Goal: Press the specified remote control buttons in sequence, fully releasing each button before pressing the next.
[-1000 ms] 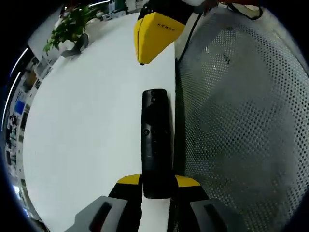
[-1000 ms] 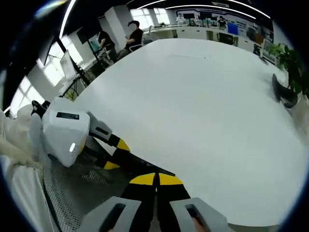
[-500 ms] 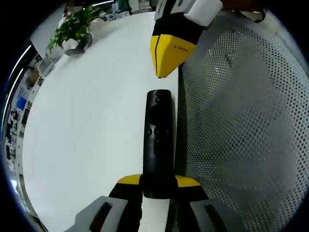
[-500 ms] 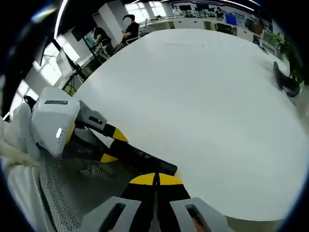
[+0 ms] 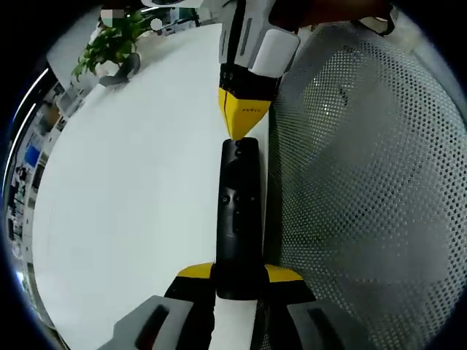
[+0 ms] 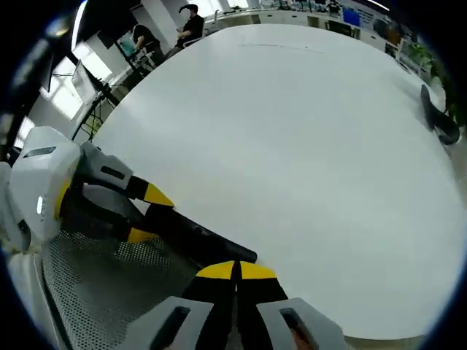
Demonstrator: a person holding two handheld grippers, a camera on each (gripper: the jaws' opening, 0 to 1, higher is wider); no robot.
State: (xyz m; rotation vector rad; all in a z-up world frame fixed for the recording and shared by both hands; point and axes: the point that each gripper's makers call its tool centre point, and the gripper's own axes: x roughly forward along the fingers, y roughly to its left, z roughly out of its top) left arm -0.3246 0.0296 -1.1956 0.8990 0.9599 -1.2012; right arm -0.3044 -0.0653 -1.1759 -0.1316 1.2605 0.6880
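The left gripper (image 5: 238, 281) is clamping the near end of the black remote (image 5: 239, 211), which is lying along the table (image 5: 139, 197) edge and pointing toward 12 o'clock. The right gripper (image 5: 241, 124), jaws pressed together, is touching its yellow tip to the remote's far end. A perforated mat (image 5: 365, 189) is lying at 3 o'clock.

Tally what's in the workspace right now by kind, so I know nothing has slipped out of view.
Remote control: 1
Grippers, left gripper and right gripper: 2
Potted plant: 1
Mesh chair back: 1
White table: 1
Total: 6
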